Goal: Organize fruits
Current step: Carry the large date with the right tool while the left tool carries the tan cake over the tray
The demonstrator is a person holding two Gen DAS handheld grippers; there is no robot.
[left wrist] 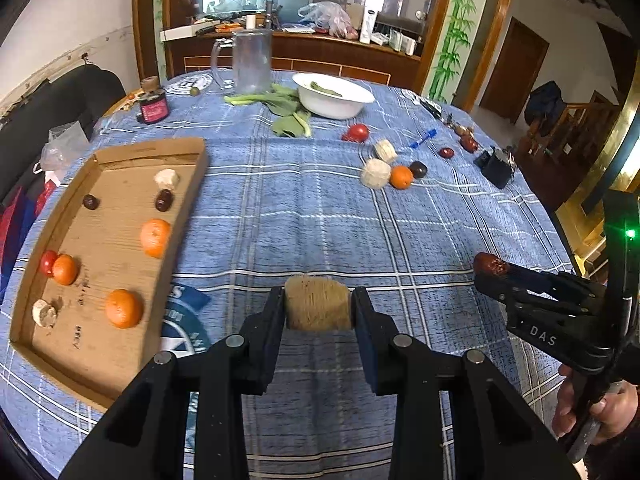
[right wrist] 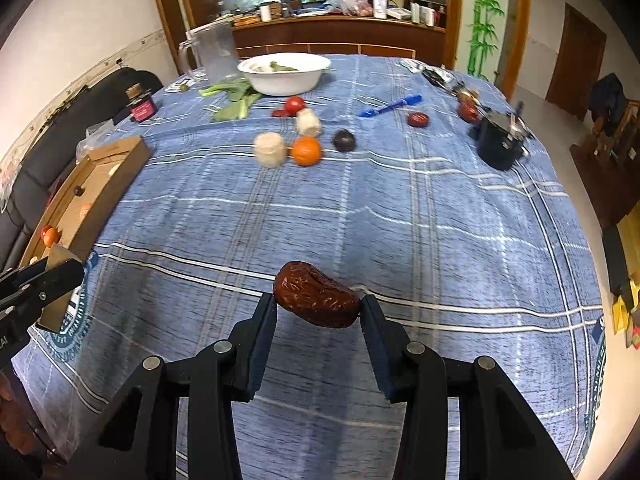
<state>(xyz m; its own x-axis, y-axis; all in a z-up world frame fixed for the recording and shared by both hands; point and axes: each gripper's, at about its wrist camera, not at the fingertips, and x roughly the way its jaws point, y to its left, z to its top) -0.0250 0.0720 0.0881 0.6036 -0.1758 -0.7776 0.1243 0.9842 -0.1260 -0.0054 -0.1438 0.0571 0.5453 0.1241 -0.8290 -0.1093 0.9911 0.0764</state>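
Left gripper (left wrist: 318, 308) clamps beige chunk (left wrist: 317, 303), right gripper (right wrist: 319, 304) pinches wrinkled, probably date, fruit (right wrist: 316, 294)

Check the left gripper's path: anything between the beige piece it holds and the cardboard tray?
Nothing visible. The left gripper holds the beige piece over bare tablecloth, and the cardboard tray lies just to its left. Only the tray's low near wall must be cleared; open floor shows between the oranges.

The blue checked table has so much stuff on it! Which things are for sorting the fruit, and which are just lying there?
For the job:
- brown cardboard tray
- pale fibrous chunk in the left gripper
- wrinkled red date in the right gripper
- loose orange tangerine

Just lying about:
- white bowl
- clear plastic jug
- blue pen
- green leafy stalks
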